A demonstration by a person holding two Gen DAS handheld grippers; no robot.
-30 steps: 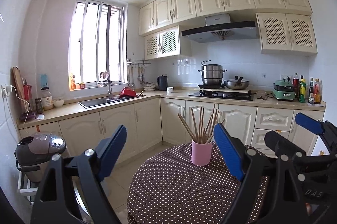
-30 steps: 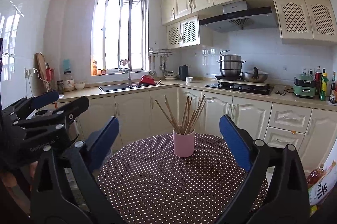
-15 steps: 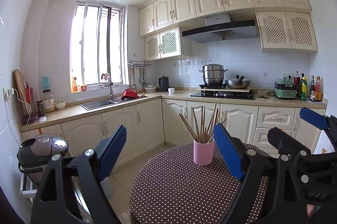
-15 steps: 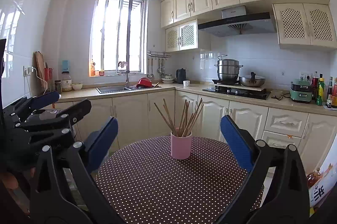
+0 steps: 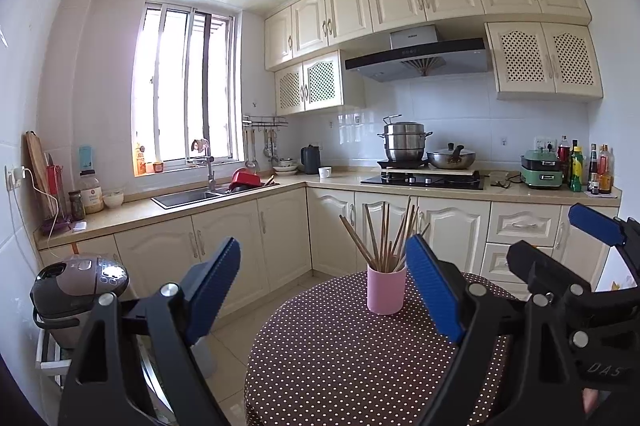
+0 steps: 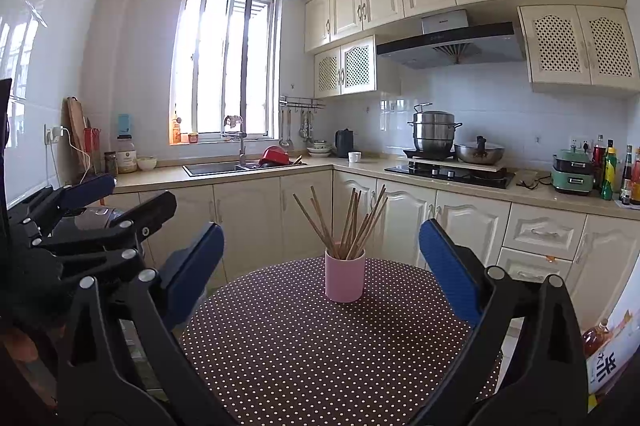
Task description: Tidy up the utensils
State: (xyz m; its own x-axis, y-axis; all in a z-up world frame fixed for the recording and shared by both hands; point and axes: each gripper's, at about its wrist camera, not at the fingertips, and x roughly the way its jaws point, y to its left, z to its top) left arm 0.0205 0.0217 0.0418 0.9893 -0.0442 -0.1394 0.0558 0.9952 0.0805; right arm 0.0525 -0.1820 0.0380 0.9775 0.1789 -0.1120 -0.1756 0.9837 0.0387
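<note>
A pink cup [image 5: 386, 290] holding several wooden chopsticks [image 5: 384, 234] stands upright on a round table with a brown polka-dot cloth [image 5: 340, 358]. It also shows in the right wrist view [image 6: 344, 276], with the chopsticks [image 6: 352, 222] fanned out. My left gripper [image 5: 324, 286] is open and empty, held above the table's near left side, short of the cup. My right gripper [image 6: 320, 270] is open and empty, with the cup centred between its fingers but farther off. The right gripper shows at the right edge of the left wrist view [image 5: 560, 246].
A rice cooker [image 5: 76, 286] stands on a rack left of the table. Kitchen counters run behind, with a sink [image 5: 188, 196], a stove with pots [image 5: 424, 162] and bottles [image 5: 580, 166]. A printed box [image 6: 612, 350] is at the table's right.
Both grippers have tilted up and drawn back slightly, so the cup and table sit a little lower in both views. Both stay open and empty.
</note>
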